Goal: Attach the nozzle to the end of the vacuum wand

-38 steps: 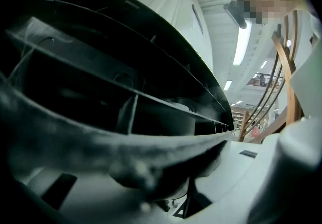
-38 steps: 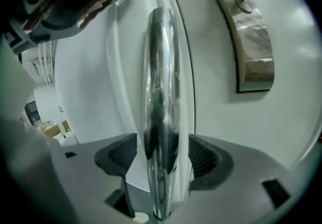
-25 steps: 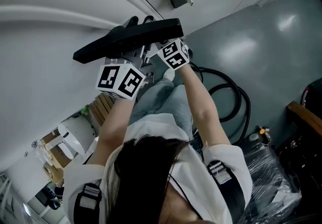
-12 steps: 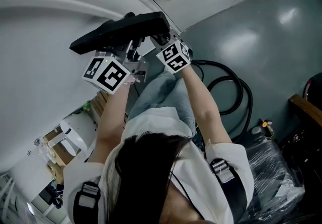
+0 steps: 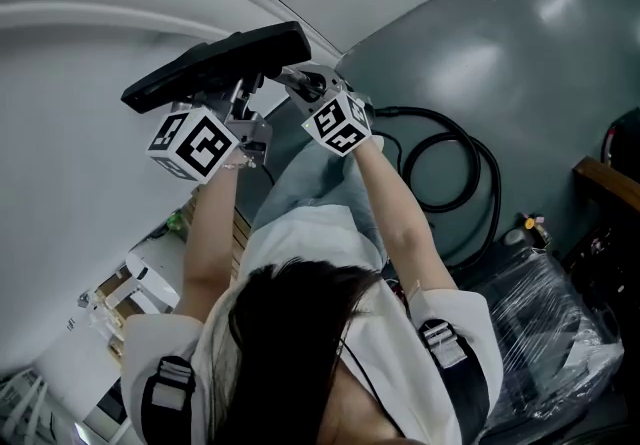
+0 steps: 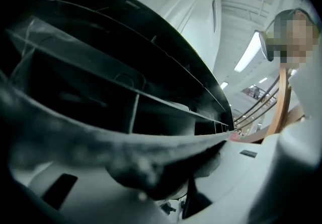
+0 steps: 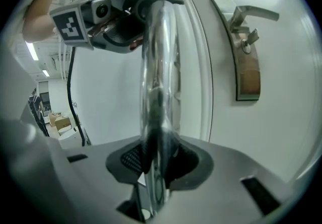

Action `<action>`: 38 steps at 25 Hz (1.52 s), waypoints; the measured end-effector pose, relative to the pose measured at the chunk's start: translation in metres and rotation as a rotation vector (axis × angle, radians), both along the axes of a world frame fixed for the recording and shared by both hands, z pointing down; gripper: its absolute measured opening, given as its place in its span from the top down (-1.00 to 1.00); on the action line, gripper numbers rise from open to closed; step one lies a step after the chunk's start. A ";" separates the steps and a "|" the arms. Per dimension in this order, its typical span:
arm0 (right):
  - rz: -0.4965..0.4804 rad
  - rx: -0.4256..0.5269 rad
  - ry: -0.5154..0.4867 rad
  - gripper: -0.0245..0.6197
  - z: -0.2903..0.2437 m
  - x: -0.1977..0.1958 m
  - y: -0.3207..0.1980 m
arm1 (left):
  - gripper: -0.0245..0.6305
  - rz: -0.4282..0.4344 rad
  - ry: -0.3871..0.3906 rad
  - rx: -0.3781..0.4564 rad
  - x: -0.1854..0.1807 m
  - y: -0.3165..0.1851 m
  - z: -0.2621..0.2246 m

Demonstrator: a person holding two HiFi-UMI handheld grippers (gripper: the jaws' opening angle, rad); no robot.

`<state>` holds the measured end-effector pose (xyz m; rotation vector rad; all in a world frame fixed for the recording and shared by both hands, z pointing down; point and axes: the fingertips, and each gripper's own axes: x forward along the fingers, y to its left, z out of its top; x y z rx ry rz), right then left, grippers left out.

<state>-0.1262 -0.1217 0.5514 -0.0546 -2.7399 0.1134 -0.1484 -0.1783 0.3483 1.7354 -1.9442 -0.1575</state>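
A wide black floor nozzle (image 5: 215, 63) is held up in front of a white door. My left gripper (image 5: 243, 103) is shut on it, and its ribbed underside (image 6: 126, 82) fills the left gripper view. The chrome vacuum wand (image 7: 158, 97) stands upright between the pads of my right gripper (image 7: 156, 167), which is shut on it. The wand's upper end meets the nozzle's neck (image 7: 143, 9); how far it sits inside I cannot tell. In the right gripper view the left gripper's marker cube (image 7: 70, 26) is just left of that joint. My right gripper (image 5: 308, 88) sits right beside the left one.
The white door (image 7: 282, 132) with its metal lever handle (image 7: 246, 36) is right behind the nozzle. A black hose (image 5: 470, 173) loops on the grey floor to the right. A plastic-wrapped dark object (image 5: 545, 333) and a wooden edge (image 5: 605, 178) lie at the lower right.
Both grippers, with the nozzle and the wand, have shifted left and a little lower in the head view. The door handle has slid almost out at the top edge.
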 end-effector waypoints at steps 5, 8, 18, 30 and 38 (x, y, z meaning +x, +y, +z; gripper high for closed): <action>-0.025 0.018 0.004 0.57 -0.002 -0.001 0.003 | 0.41 0.003 0.006 -0.084 0.001 0.003 0.017; -0.022 0.013 0.012 0.57 -0.003 0.000 0.003 | 0.41 -0.017 0.044 -0.088 0.000 0.004 0.018; -0.054 0.042 0.016 0.57 -0.005 -0.002 0.018 | 0.41 -0.067 0.024 -0.161 -0.001 0.003 0.025; -0.103 0.106 0.107 0.57 0.006 -0.007 0.033 | 0.41 -0.019 -0.259 -0.279 0.006 0.008 0.027; -0.111 0.138 0.180 0.57 0.016 -0.016 0.049 | 0.41 -0.039 -0.327 -0.369 -0.004 0.025 0.035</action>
